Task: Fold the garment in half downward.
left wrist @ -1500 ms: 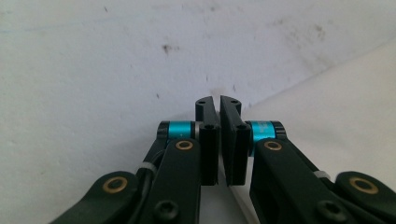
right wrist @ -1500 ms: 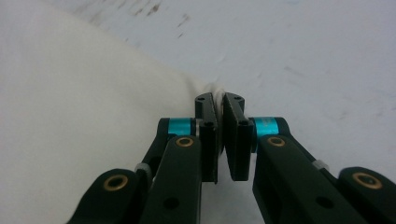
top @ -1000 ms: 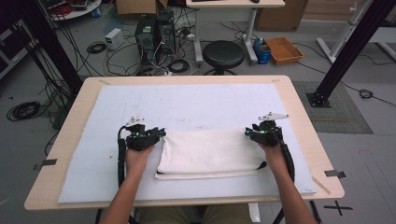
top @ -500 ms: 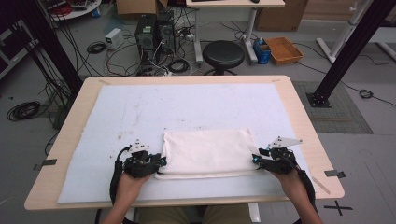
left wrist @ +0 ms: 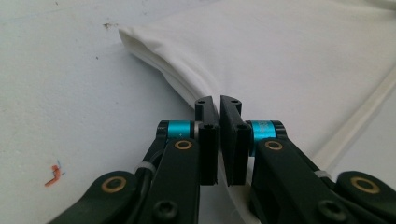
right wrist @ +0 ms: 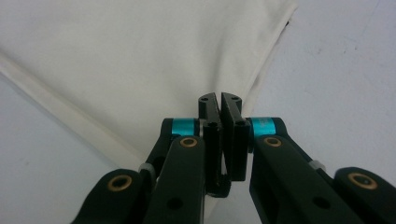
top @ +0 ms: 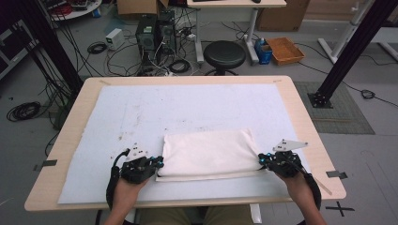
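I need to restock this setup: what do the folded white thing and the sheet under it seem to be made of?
The folded white cloth looks like soft matte woven fabric, maybe cotton: it creases, bulges and shows a hemmed edge. The pale mat beneath looks like thin felt or paper, dull and lightly stained; which one is hard to tell.

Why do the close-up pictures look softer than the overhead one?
High view: even room light, faint shadows, cloth and table fairly sharp. Left gripper view: the left gripper is crisp, the cloth behind it slightly soft. Right gripper view: the same, right gripper sharp, no glare.
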A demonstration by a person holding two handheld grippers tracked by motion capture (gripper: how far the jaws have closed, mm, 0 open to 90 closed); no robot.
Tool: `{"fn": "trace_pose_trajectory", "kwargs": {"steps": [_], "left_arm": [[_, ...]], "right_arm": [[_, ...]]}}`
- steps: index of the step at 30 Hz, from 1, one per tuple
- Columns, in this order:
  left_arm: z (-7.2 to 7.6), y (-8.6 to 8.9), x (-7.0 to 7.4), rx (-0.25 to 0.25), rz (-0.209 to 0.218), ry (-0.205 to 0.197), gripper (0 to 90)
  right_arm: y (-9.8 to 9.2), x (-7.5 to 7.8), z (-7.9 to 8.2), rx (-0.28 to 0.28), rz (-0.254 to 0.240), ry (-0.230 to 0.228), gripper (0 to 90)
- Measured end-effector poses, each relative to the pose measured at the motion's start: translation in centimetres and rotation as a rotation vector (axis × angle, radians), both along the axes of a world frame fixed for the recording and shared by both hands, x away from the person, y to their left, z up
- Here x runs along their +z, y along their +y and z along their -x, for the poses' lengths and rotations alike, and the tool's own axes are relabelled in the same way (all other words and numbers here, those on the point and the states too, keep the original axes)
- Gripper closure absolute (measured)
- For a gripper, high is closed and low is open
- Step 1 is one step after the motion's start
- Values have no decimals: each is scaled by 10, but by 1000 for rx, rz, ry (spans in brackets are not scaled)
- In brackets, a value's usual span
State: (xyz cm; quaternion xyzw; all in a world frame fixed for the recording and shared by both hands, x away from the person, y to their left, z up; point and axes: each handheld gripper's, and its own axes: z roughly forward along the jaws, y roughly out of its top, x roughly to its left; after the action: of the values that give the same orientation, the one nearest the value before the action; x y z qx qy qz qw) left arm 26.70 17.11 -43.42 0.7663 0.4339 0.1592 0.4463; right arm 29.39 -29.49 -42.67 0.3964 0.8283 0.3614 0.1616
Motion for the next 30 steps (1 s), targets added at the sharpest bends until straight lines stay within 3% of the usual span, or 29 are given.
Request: {"fn": "trace_pose_trajectory", "kwargs": {"steps": [3,5,9,14,18,21,24,30], "left_arm": [[1,3,0,10,2,7,867],[1,5,-4,21,15,41,775],[6,3,-8,12,36,82,656],[9,-1,-11,-6,32,112,644],[13,-7,-11,-33,-18,81,783],[15,-9,-9,-44,-47,52,858],[16,-7,-6,-42,-29,31,867],[22,-2,6,-45,28,-28,867]], "right_arm": [[1,-1,0,7,-2,17,855],[2,-4,-2,-5,-10,39,730],[0,1,1,-12,-21,41,710],[-2,2,11,16,-28,47,706],[-7,-2,11,10,-15,69,716],[-9,-7,10,29,-21,90,833],[-8,-6,11,47,-7,75,885],[-12,7,16,57,-62,30,900]]}}
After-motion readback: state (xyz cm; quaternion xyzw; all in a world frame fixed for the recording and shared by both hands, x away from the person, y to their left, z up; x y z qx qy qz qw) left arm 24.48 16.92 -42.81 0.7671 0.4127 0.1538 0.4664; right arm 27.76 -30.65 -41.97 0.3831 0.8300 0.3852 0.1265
